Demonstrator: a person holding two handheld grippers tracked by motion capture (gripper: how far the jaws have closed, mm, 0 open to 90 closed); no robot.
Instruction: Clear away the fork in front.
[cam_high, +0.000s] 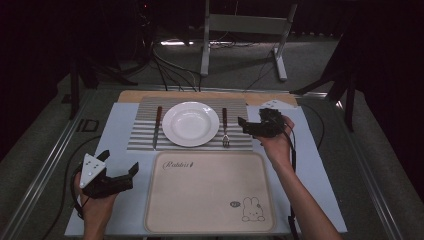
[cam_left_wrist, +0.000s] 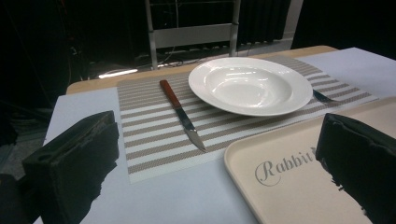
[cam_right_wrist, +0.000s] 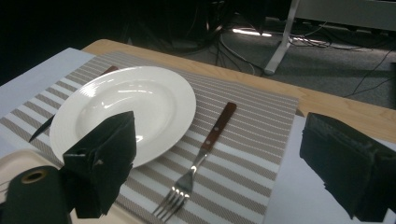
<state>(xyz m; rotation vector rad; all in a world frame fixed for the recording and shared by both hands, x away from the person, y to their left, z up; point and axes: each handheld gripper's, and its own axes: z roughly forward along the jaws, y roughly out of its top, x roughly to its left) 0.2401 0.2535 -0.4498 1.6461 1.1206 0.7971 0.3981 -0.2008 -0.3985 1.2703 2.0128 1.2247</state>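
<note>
While open, right gripper (cam_high: 250, 126) fingers near fork (cam_high: 225, 128)

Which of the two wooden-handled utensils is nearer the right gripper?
The fork, lying right of the white plate, next to the right gripper. The knife lies on the plate's far side.

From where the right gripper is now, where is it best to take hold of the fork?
Probably the wooden handle, from above, jaws across its width. The fork lies flat on the striped mat, beside the plate but apart from it, so both sides are free. The right gripper is open beside it.
</note>
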